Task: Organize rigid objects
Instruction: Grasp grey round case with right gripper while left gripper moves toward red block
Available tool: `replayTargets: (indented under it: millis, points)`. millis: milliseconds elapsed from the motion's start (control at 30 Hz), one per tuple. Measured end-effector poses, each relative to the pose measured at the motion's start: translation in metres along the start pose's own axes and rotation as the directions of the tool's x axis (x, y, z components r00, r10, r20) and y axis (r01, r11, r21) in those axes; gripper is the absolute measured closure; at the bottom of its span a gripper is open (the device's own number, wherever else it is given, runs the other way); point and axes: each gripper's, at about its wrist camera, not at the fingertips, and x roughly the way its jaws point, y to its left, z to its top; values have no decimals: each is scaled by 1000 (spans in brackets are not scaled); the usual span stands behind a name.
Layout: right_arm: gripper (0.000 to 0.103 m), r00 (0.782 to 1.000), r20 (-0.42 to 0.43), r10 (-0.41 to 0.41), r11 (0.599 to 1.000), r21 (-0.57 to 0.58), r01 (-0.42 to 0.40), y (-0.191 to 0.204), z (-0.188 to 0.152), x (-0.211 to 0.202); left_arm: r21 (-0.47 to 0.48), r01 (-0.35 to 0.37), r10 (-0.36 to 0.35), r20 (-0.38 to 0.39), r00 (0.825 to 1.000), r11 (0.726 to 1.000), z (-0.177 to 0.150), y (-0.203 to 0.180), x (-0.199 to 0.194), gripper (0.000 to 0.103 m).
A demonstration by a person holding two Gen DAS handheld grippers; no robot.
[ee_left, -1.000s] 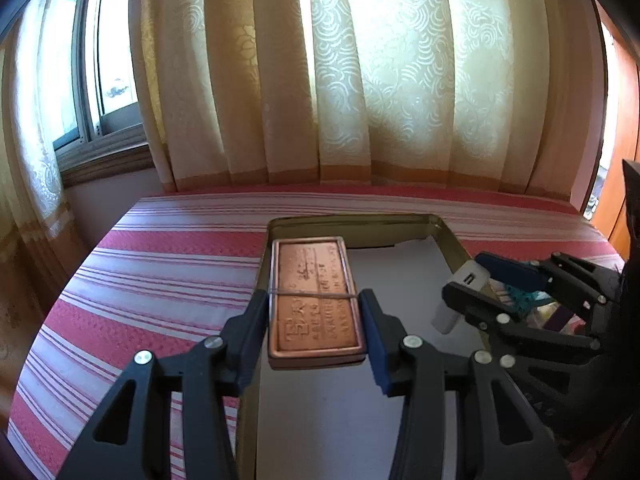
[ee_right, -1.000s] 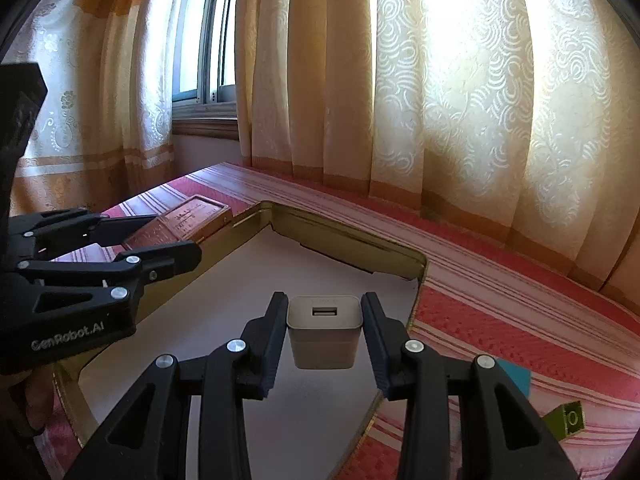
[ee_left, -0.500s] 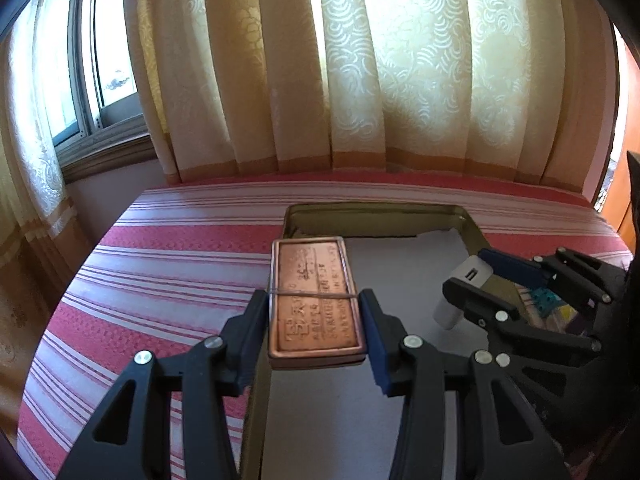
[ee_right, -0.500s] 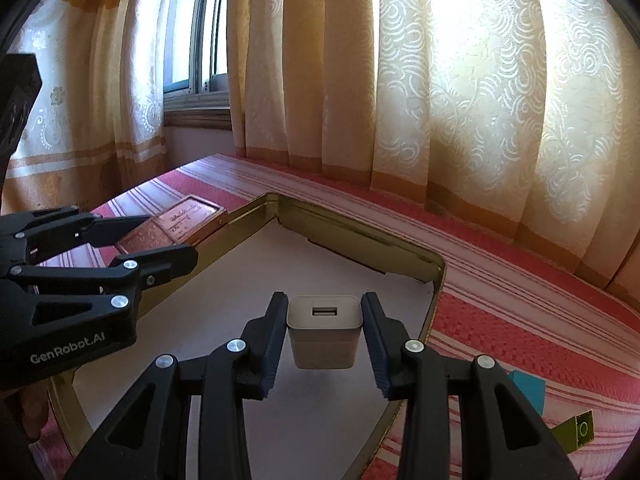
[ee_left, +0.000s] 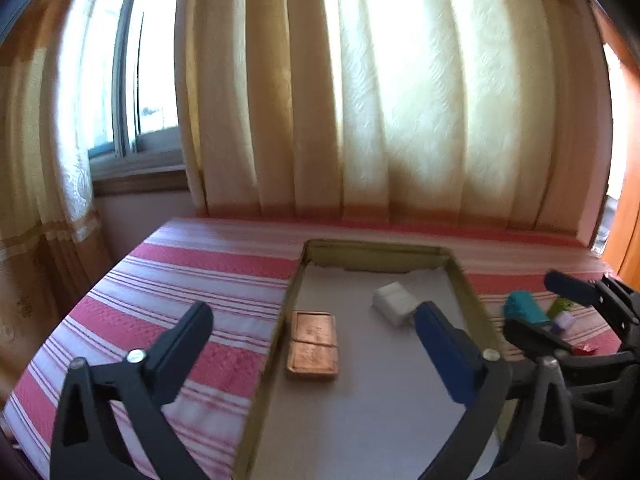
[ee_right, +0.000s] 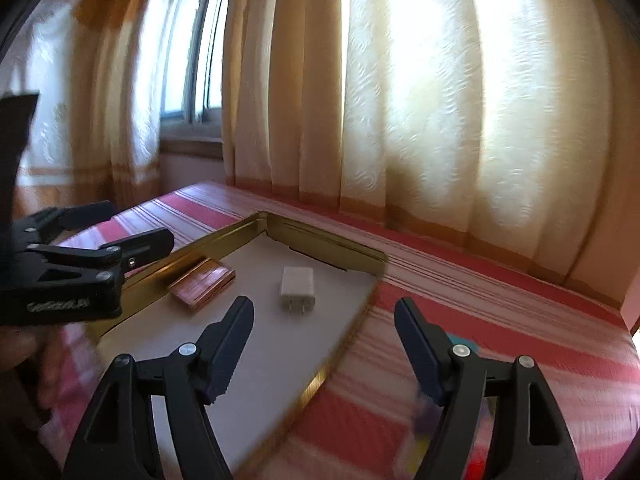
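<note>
A copper-coloured flat tin lies in the gold-rimmed tray by its left wall; it also shows in the right wrist view. A white USB charger lies in the tray to its right, prongs toward me in the right wrist view. My left gripper is open and empty above the tray. My right gripper is open and empty over the tray's right rim.
The tray sits on a red and white striped cloth. A teal object and small green and purple items lie on the cloth right of the tray. Curtains and a window stand behind.
Both grippers opened and drew back. The copper tin and the white charger left the jaws and now lie on the tray floor.
</note>
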Motion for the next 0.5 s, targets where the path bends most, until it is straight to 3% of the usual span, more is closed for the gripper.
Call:
replayTargets:
  millis: [67, 233, 367, 500]
  points:
    - [26, 999, 43, -8, 1000, 1, 8, -9, -16, -33, -7, 14, -13, 56, 998, 1000, -11, -7, -20, 1]
    - [22, 992, 96, -82, 997, 15, 81, -36, -62, -92, 7, 96, -97, 90, 991, 995, -41, -43, -51, 0]
    - [22, 980, 62, -189, 979, 85, 184, -69, -98, -122, 59, 155, -160, 97, 982, 986, -59, -79, -65, 0]
    - [21, 980, 3, -199, 968, 153, 196, -97, -124, -135, 136, 207, -217, 71, 974, 969, -70, -115, -72, 0]
